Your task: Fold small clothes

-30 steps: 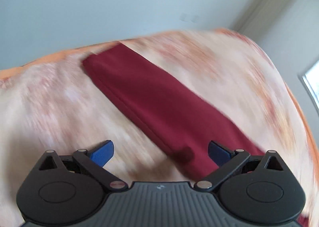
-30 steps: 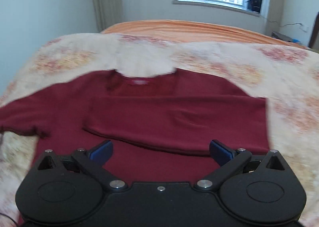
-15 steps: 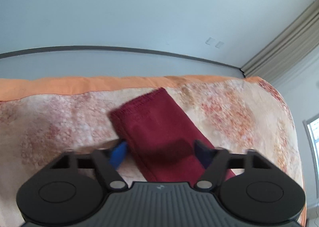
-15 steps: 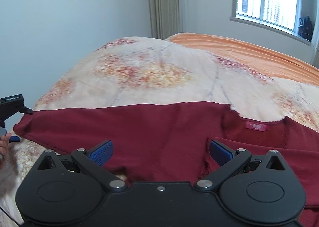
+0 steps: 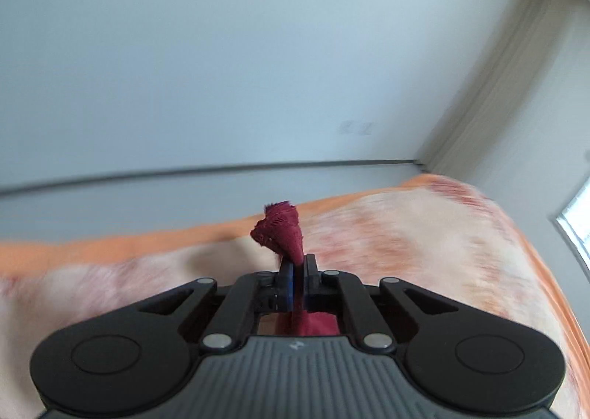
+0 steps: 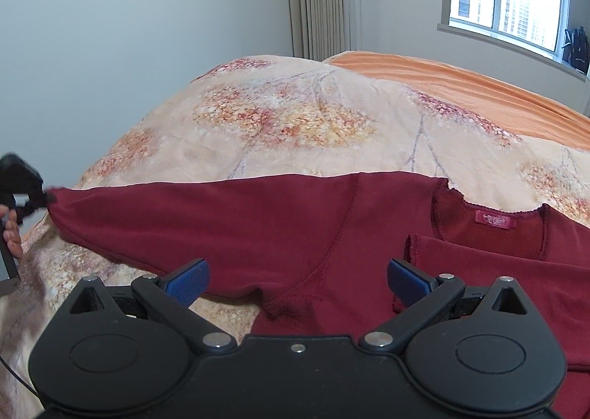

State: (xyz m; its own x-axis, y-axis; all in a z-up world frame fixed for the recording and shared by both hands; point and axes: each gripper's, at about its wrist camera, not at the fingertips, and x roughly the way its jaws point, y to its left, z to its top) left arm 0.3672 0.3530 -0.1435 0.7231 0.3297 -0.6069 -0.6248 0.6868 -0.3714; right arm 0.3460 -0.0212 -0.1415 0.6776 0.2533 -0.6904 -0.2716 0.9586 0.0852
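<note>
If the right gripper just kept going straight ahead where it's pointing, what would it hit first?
Most likely the maroon shirt: the open right gripper points at its armpit area, on the floral blanket. Depth is unclear.

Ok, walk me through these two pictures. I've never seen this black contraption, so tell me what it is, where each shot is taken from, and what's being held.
There is no robot here: a person holds a two-finger gripper in each hand, and a camera on each looks forward along its fingers.

One picture is the left gripper's own view. Its jaws are shut on the cuff of a dark red long-sleeved top.

The other picture is the right gripper's view. Its blue-padded jaws stand open, holding nothing, above the top, which lies on a floral blanket over an orange sheet. One sleeve is already folded across the body. At that picture's left edge you can see the other gripper pinching the outstretched sleeve's end.
</note>
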